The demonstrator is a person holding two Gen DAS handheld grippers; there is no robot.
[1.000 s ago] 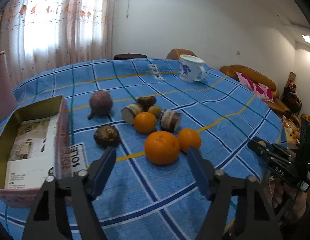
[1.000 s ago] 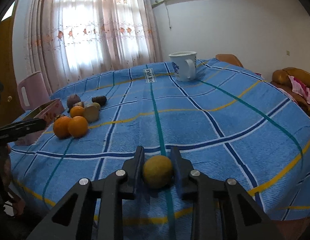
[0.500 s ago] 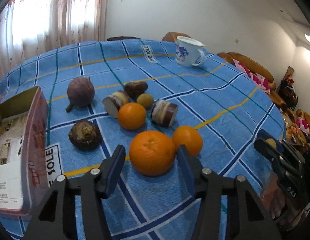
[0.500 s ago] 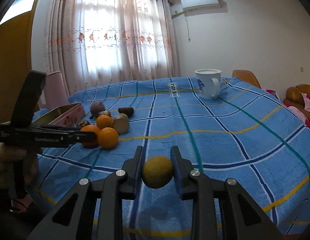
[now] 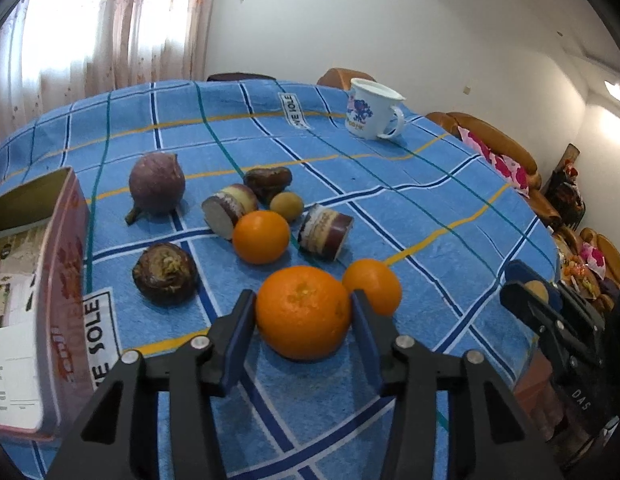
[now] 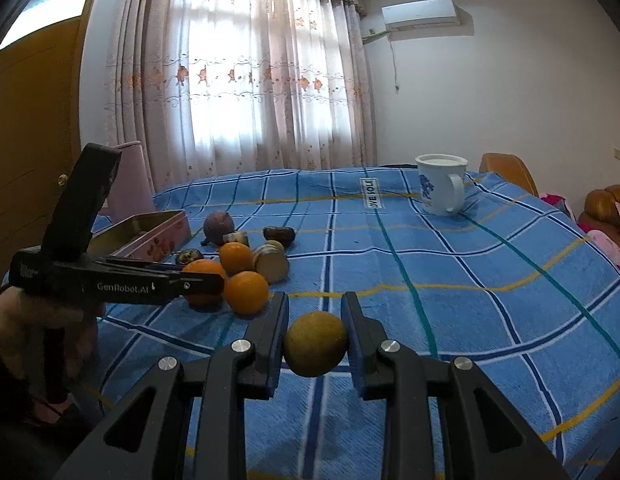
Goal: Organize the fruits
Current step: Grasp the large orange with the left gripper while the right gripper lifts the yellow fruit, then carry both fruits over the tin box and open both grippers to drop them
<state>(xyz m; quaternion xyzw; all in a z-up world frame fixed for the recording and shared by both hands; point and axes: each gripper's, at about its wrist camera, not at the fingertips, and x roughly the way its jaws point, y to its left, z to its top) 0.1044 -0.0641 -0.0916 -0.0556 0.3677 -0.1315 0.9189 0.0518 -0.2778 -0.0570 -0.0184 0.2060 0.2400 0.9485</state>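
Observation:
My left gripper [image 5: 303, 312] is closed on a large orange [image 5: 303, 312] that rests on the blue checked tablecloth. Two smaller oranges [image 5: 261, 236] [image 5: 374, 286] lie just behind it. Beyond are two cut purple pieces [image 5: 326, 230], a small yellow-brown fruit [image 5: 285, 206], a dark date-like fruit [image 5: 267, 180], a round purple fruit [image 5: 157, 188] and a dark shrivelled fruit [image 5: 165, 274]. My right gripper [image 6: 316, 344] is shut on a small yellow-brown round fruit [image 6: 316, 344], held above the cloth; it also shows in the left wrist view [image 5: 536, 290].
An open pink tin box [image 5: 63, 264] stands at the left of the fruit. A white mug with blue print [image 5: 370, 110] stands far back on the table. The table edge is near at the front and right. A sofa [image 5: 498, 148] is beyond the table.
My left gripper moved forward and its fingers closed onto the large orange. My right gripper rose and turned left with the small fruit still in it.

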